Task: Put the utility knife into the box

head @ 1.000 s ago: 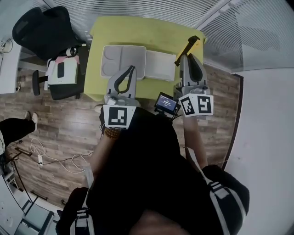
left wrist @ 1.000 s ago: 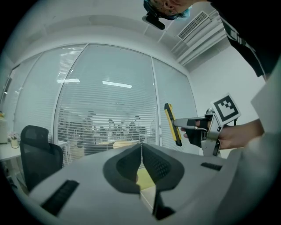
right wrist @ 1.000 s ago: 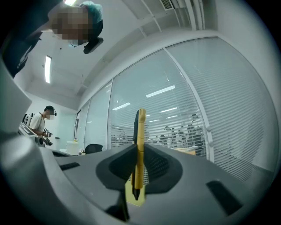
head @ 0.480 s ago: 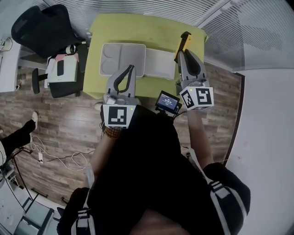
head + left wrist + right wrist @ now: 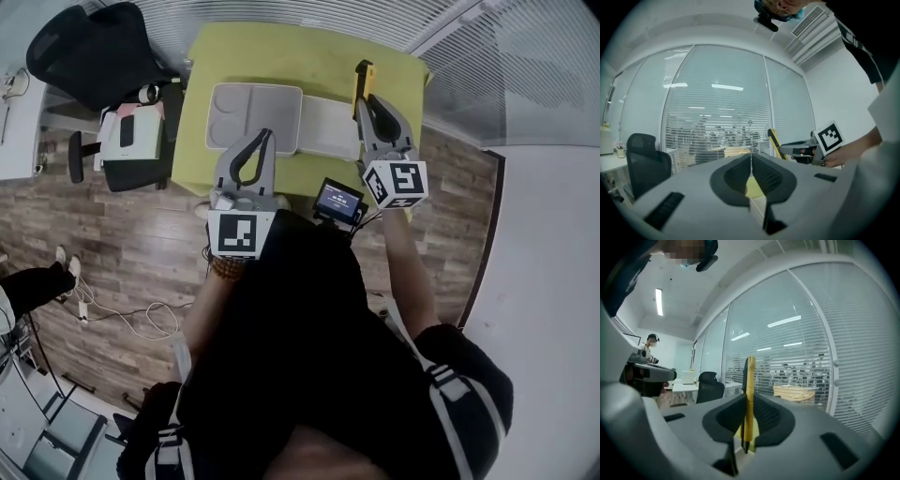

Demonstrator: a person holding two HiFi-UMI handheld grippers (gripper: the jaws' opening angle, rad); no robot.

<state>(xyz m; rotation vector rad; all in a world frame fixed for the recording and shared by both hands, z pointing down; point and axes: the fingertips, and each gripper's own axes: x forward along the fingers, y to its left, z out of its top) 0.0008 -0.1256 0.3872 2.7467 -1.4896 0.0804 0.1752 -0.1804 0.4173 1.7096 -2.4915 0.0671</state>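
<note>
A yellow and black utility knife (image 5: pixel 359 79) (image 5: pixel 749 376) stands nearly upright, clamped in my right gripper (image 5: pixel 362 99) (image 5: pixel 748 405), over the far right part of the green table (image 5: pixel 281 56). The open white box (image 5: pixel 253 117) lies on the table to the left of it, with its lid (image 5: pixel 328 127) folded out beside it. My left gripper (image 5: pixel 266 141) (image 5: pixel 751 160) is shut on nothing, near the table's front edge below the box. From the left gripper view, the knife (image 5: pixel 774 140) and the right gripper's marker cube (image 5: pixel 829 136) show at the right.
A black office chair (image 5: pixel 89 56) stands left of the table, and a second chair (image 5: pixel 131 141) carries papers. A small screen (image 5: pixel 339 201) hangs at the person's waist. Cables (image 5: pixel 112 319) lie on the wooden floor. Glass walls with blinds surround the table.
My right gripper has carried the knife farther out and to the left over the table, and the knife has turned from slanted to nearly upright. The left gripper has barely moved.
</note>
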